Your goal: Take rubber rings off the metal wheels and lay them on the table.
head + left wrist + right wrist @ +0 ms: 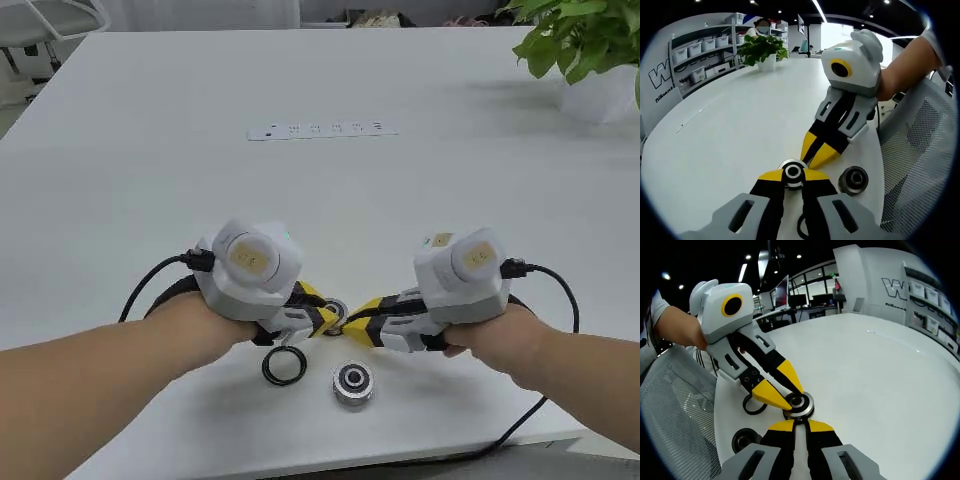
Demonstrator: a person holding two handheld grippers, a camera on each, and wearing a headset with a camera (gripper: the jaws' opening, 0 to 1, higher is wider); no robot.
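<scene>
Quick status from the bench. Our left gripper is clamped on a metal wheel, one yellow tip on each side of it, holding it just above the table at the near edge. Our right gripper comes in from the opposite side. Its jaws are pretty much pinched together and the tips touch the wheel's rim. Whether they've actually got hold of the rubber on it, we can't tell from here.

Right below the grippers in the head view, a loose rubber ring lies flat on the table under the left gripper. A second wheel sits just beside that ring, to its right, not touching it. This one lies flat too, hub facing up.

Farther back there's a white power strip across the middle of the table and a potted plant in the far right corner, both well apart from the work.
</scene>
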